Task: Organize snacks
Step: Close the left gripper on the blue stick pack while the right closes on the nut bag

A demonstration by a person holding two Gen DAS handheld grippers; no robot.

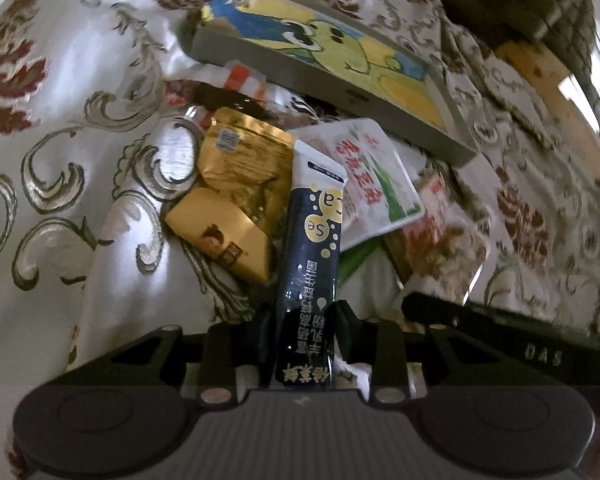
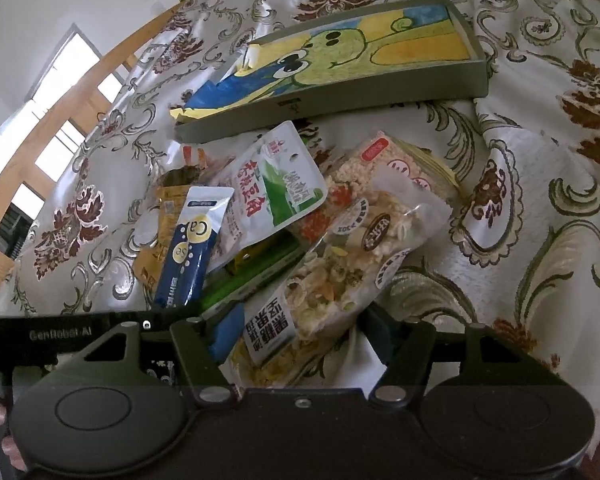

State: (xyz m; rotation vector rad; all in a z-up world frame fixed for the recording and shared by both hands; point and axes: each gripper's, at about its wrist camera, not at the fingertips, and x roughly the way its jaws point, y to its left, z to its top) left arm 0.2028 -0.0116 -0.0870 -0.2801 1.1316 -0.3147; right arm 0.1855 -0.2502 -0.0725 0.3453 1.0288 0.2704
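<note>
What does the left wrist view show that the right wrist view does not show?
Only the left wrist view shows the left gripper shut on the dark blue sachet, and a small gold packet.

Only the right wrist view shows the right gripper around the clear snack bag, a window, and a green packet.

Both show the blue sachet, the white pouch and the frog box.
</note>
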